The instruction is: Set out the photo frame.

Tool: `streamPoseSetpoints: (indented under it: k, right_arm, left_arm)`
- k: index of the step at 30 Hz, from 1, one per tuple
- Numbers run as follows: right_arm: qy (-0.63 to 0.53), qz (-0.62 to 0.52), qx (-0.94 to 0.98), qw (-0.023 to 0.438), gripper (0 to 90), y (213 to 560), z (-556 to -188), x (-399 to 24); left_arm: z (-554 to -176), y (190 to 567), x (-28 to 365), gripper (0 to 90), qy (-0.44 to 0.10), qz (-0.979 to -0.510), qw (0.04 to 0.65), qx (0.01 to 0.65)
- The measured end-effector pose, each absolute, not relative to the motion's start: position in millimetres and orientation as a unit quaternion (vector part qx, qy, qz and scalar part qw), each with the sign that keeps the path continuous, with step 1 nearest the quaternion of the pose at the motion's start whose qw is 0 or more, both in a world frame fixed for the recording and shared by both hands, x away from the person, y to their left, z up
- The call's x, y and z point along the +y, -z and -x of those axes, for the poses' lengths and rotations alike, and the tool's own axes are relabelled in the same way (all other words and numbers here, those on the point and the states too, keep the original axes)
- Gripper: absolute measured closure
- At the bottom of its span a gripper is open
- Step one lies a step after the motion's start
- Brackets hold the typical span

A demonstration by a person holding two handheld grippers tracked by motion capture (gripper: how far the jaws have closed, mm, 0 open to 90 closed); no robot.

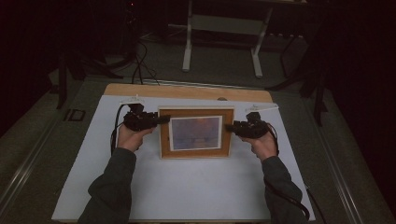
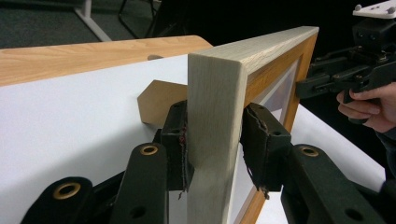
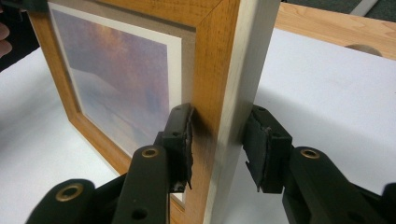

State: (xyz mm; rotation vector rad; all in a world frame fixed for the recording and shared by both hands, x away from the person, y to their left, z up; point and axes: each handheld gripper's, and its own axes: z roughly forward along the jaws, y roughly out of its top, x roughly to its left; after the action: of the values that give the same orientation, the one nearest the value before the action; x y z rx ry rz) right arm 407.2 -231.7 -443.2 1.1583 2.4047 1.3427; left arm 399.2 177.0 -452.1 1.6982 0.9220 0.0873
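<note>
A wooden picture frame (image 1: 196, 152) with a dusky print stands upright on the white sheet (image 1: 187, 186), its picture facing me. My left gripper (image 1: 163, 120) reaches in at the frame's left side. In the left gripper view the pale side rail (image 2: 215, 70) sits between the two pads, and both pads lie against it. My right gripper (image 1: 229, 127) meets the frame's right side. In the right gripper view its pads (image 3: 180, 140) bracket the rail (image 3: 219, 70), front and back, and touch it. The right gripper (image 2: 327, 84) also appears far off in the left gripper view.
A brown easel leg (image 2: 156, 105) props the frame from behind. The sheet covers a wooden tabletop (image 1: 187, 91) whose far edge lies just behind the frame. Beyond it on the dark floor are cables (image 1: 137, 65) and a white metal stand (image 1: 187, 46).
</note>
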Motion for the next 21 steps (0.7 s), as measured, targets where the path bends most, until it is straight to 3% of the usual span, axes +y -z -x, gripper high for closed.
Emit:
streamPoseSetpoints:
  k: [21]
  right_arm:
    - [-0.447, -0.381, 0.805, 0.077, 63.8, 442.4, -396.9, -236.2]
  left_arm:
    - [-400.1, 453.6, 176.2, 62.6, -0.018, -0.717, 0.574, 0.396]
